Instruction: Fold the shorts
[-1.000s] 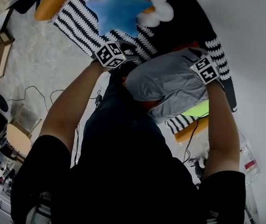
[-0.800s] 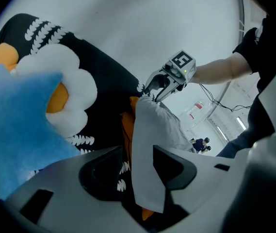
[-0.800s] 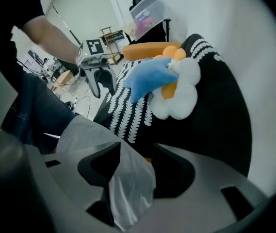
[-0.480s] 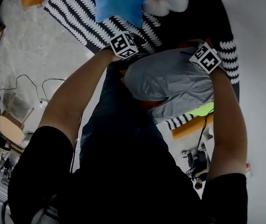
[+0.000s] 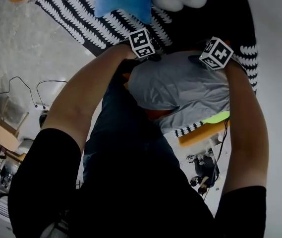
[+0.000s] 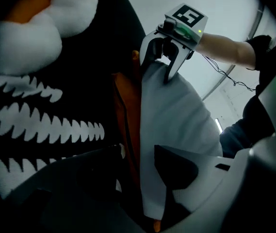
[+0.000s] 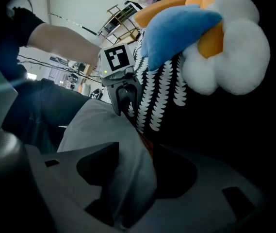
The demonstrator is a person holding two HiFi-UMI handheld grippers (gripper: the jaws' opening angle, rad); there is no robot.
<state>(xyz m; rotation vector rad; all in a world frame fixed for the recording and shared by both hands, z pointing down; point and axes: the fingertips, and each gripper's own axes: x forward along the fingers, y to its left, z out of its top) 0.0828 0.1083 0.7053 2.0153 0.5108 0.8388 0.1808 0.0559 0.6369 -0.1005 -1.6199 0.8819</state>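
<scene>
Shorts lie on the patterned cover in the head view, left gripper and right gripper at their far edge; left gripper view, then right gripper view, show wide jaws just opening, cloth loose between, so a snagged hem could drag the fold open.

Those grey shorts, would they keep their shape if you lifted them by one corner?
Probably not: the shorts sag and crease between the left gripper and right gripper, so they look floppy. Likely light too: a thin edge bunches between each gripper's jaws, which have just been opening.
</scene>
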